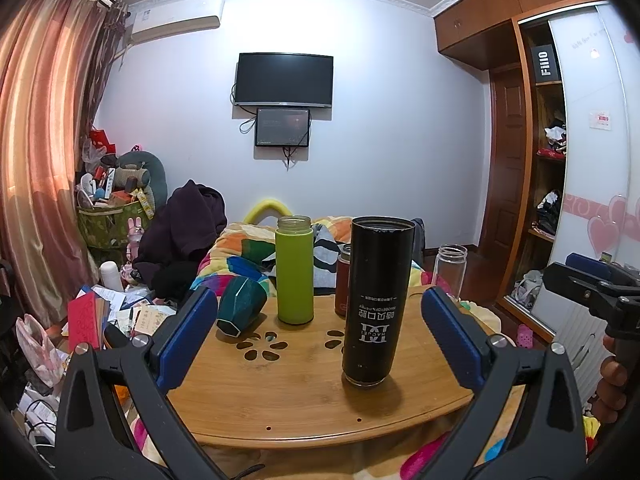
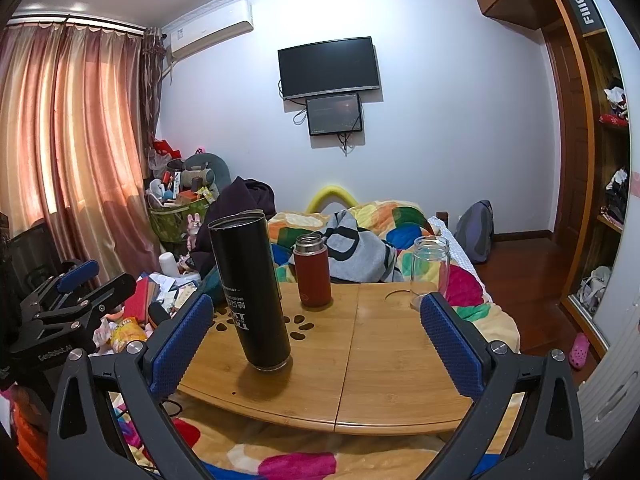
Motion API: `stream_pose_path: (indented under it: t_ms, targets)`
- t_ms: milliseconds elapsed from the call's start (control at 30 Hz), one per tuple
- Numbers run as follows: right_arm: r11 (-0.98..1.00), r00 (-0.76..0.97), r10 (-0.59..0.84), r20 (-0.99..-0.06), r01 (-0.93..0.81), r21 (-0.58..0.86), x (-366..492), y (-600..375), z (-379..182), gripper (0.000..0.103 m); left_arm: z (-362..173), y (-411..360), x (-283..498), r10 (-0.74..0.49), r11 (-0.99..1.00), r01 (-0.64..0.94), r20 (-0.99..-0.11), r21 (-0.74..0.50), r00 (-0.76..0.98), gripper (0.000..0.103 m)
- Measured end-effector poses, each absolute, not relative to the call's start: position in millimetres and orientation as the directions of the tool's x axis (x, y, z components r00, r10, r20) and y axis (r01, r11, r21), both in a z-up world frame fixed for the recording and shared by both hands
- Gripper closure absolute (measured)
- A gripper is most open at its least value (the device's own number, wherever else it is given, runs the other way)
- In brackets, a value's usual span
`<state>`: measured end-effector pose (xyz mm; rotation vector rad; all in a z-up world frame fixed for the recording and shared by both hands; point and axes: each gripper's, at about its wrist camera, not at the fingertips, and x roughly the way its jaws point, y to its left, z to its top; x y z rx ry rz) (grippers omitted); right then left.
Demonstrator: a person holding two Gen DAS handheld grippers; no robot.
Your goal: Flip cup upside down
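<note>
Blue-padded and spread wide, our left gripper (image 1: 316,332) hangs over the near edge of the bamboo table (image 1: 304,396) with nothing between its fingers. We see the black cup (image 1: 378,304) standing just ahead, toward the right finger but clear of both pads, its printed lettering upside down and a glassy rim pressed to the tabletop. It sits near the front edge, right of the flower-shaped cutouts (image 1: 262,350).

Over to our right gripper (image 2: 316,336): equally wide apart, gripping nothing, hovering at the near edge too. From here the black cup stands close to its left finger (image 2: 182,344), not touching as far as we can tell.

Behind the cup, the green bottle (image 1: 295,270) stands upright toward the far edge, and a dark teal cup (image 1: 240,306) lies tipped at the far left corner, its mouth facing us. A red flask (image 2: 312,270) stands mid-table near the back, and a clear glass jar (image 2: 430,270) sits at the far right corner. Beyond the far edge, we have the colourful blanket (image 2: 392,216).
</note>
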<state>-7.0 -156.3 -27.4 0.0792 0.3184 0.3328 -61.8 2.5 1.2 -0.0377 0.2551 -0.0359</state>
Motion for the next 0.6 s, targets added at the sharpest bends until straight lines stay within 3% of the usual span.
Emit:
stream_pose_path:
  t_ms: [600]
  targets:
    - [0.945,0.896,0.328,-0.3,-0.304,0.123,-5.6,-154.9,-28.7,0.0,1.3,-1.4,-61.0,-0.054,0.998,0.048,-0.249,-0.032,0.967,0.0]
